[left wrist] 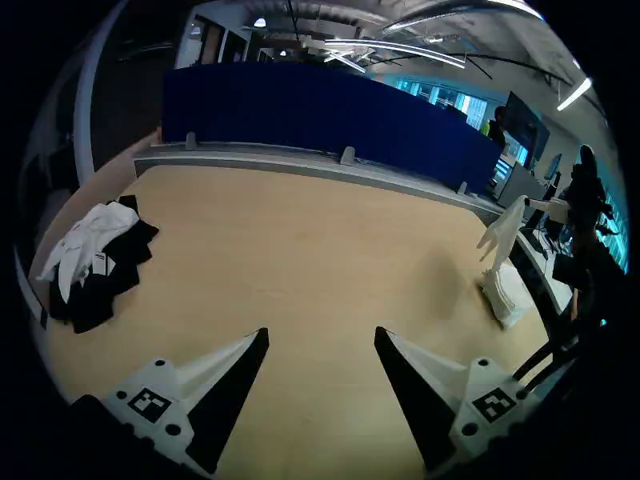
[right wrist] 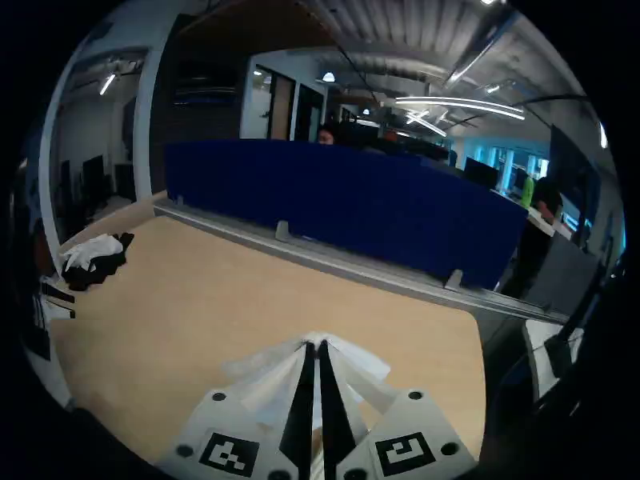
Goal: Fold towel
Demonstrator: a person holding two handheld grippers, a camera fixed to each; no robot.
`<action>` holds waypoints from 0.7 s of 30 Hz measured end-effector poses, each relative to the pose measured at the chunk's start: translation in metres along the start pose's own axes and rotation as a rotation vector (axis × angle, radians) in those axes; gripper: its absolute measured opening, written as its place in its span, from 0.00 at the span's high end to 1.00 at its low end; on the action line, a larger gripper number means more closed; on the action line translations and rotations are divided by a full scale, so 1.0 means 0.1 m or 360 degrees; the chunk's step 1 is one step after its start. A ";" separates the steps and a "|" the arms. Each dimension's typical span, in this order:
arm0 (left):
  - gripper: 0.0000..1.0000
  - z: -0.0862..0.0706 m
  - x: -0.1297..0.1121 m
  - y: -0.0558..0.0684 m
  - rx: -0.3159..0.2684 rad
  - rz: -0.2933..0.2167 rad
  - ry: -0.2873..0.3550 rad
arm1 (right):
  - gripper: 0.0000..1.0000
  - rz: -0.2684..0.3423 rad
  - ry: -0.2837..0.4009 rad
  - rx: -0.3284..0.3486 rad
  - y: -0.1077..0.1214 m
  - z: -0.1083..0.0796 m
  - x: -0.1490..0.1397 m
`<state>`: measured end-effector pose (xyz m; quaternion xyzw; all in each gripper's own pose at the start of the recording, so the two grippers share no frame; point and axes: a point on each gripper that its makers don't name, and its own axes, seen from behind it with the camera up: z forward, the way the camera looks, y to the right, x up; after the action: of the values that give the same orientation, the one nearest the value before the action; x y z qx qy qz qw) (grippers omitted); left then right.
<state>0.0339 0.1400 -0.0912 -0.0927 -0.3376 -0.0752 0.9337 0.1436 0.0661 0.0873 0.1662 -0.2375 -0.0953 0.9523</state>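
Up close, the right gripper point(right wrist: 314, 348) pinches a white towel point(right wrist: 364, 364), jaws closed on its fabric.
Most of the towel is hidden behind the fingers. The left gripper point(left wrist: 320, 331) hovers over the wooden surface point(left wrist: 320, 240) with jaws wide apart; a black-and-white cloth pile point(left wrist: 96, 256) lies far left.

The right gripper point(right wrist: 317, 347) hides most of the white towel point(right wrist: 362, 362).
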 end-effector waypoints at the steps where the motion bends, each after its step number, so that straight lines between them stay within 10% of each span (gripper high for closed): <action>1: 0.02 0.00 0.00 0.01 0.0000 0.0000 -0.0001 | 0.96 0.0004 -0.0002 -0.0007 0.05 0.00 -0.01; 21: 0.02 0.03 0.02 0.22 -0.0006 0.0051 -0.0013 | 0.96 0.0059 -0.0073 -0.0087 0.62 0.00 -0.32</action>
<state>0.0382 0.1619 -0.0905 -0.1002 -0.3397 -0.0605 0.9332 0.1218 0.1318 0.0961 0.1335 -0.2594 -0.0880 0.9524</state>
